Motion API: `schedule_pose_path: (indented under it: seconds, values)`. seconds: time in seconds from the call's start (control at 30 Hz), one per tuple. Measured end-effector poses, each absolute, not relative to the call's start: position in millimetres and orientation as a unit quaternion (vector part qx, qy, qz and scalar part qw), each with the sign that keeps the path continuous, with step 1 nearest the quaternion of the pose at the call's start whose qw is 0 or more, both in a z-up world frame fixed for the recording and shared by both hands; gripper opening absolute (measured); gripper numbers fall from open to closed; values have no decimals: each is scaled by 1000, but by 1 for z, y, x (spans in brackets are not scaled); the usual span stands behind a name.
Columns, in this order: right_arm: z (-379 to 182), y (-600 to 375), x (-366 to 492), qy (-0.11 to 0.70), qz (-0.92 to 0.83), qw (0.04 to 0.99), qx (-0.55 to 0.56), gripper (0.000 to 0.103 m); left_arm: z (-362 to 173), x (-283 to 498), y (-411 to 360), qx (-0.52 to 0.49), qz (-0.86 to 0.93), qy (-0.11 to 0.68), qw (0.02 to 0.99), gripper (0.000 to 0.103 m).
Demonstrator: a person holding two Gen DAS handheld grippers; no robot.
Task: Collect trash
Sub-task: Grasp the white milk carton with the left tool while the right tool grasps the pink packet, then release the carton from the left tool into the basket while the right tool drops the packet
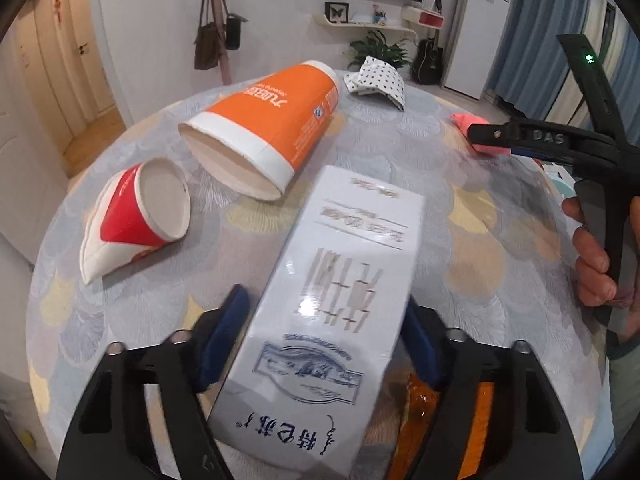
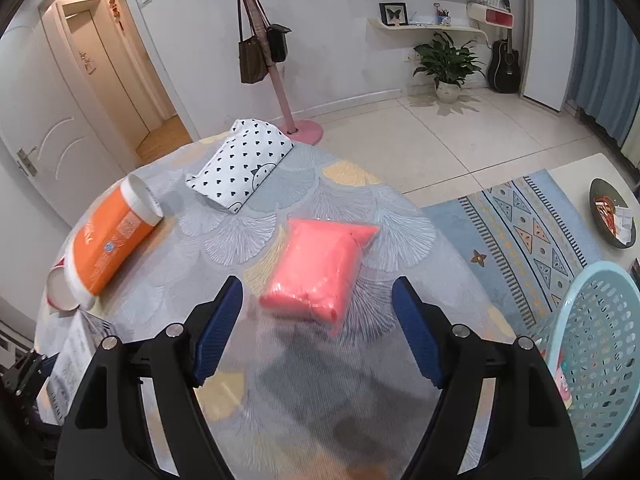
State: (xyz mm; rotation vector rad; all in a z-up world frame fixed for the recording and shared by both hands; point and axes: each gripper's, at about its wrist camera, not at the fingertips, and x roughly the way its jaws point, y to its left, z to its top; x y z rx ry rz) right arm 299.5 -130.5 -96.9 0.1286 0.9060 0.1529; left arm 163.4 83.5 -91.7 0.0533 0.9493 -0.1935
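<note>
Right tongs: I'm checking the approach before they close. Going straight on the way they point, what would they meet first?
Probably the pink bag on the table. It lies ahead of the open right tongs, centred between the blue pads, though depth is uncertain.

1. Box (image 1: 340,280) lies on the counter (image 1: 460,240), nearest the viewer.
2. Small cup (image 1: 136,216) lies left of the box; big cup (image 1: 264,124) lies behind it.
3. Pouch (image 2: 320,268) lies right of the box; dotted bag (image 2: 244,164) lies farthest behind it.
4. Basket (image 2: 596,360) stands beyond the counter's right edge.
</note>
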Motion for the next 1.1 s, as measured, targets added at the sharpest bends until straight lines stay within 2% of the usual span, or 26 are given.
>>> schedule_pose_path:
  seconds: [0.07, 0.2, 0.3, 0.37, 0.5, 0.83, 1.1]
  values:
    - [-96, -127, 299, 431, 71, 898, 53, 73, -90, 164, 85, 20, -90, 450, 888, 55]
    - [-95, -120, 299, 426, 63, 902, 34, 73, -89, 164, 88, -3, -90, 436, 895, 55]
    - [-96, -117, 300, 427, 62, 902, 25, 63, -88, 163, 88, -13, -92, 430, 898, 55]
    - [-99, -116, 301, 432, 64, 899, 23, 50, -87, 165, 86, -22, -96, 427, 899, 54]
    - [-97, -116, 299, 429, 60, 901, 25, 37, -78, 163, 83, -23, -99, 415, 904, 54]
    - [-59, -121, 255, 346, 77, 935, 15, 36, -31, 154, 59, -12, -119, 361, 925, 54]
    - [-11, -177, 224, 295, 41, 954, 45, 36, 19, 156, 11, -25, -163, 296, 941, 54]
